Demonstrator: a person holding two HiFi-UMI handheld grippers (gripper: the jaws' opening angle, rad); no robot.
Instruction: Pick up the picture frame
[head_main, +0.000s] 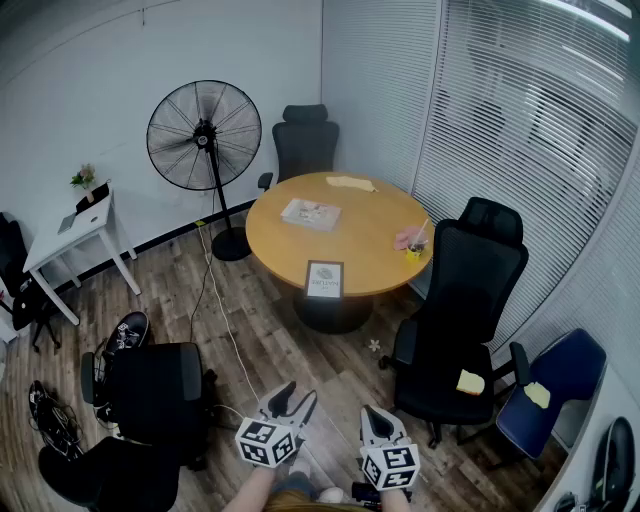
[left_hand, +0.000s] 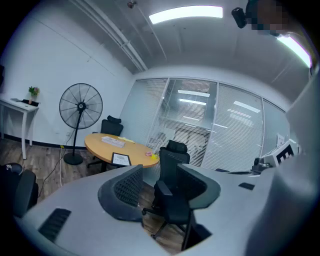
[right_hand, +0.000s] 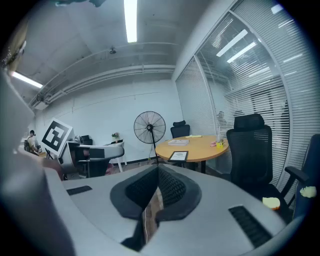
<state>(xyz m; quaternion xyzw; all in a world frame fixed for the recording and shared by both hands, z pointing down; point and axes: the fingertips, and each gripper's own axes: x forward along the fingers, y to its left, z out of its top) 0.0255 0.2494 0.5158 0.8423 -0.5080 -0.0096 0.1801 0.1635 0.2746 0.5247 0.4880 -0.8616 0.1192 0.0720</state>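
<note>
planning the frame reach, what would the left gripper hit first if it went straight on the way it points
Probably the black office chair, seen between the open jaws of the left gripper, though depth is unclear. The picture frame lies left of that line.

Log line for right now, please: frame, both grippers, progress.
picture frame: propped at round table near edge, untouched | left gripper: jaws open, empty | right gripper: jaws shut, empty | both well short of frame

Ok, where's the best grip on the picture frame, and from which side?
Take the picture frame by its top edge, coming from the near side of the round table. It seems propped leaning back at that rim, facing us, top edge exposed.
</note>
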